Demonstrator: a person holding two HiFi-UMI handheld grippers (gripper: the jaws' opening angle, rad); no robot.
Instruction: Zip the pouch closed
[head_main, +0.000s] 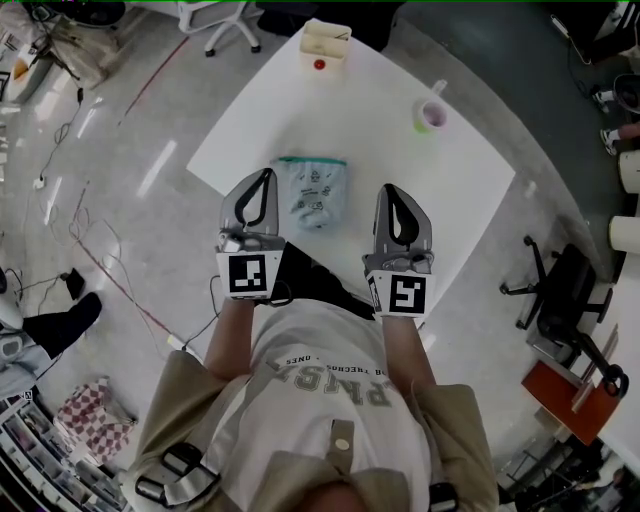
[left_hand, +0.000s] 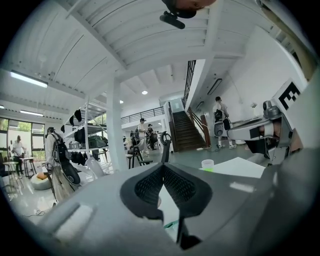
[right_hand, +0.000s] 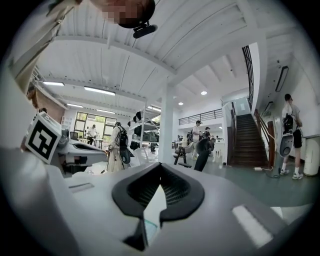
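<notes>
Near edge of the surface: the pouch is lying flat on the white surface, sitting between the two grippers and touching neither.
Zip line: the green strip is running side to side along the pouch's far end, so the closing pull will probably be travelling across, from one gripper's side toward the other's.
Left gripper: its jaws are pressing together on nothing. It is hovering just beside the pouch's left side and is the nearer of the two.
Right gripper: its jaws are likewise clenching on nothing, and it is hovering off the pouch's right side, a little farther out.
Slider: it is showing too small to tell which end it is at.
Coming move: both jaws are likely needing to part and dip toward the far end.
</notes>
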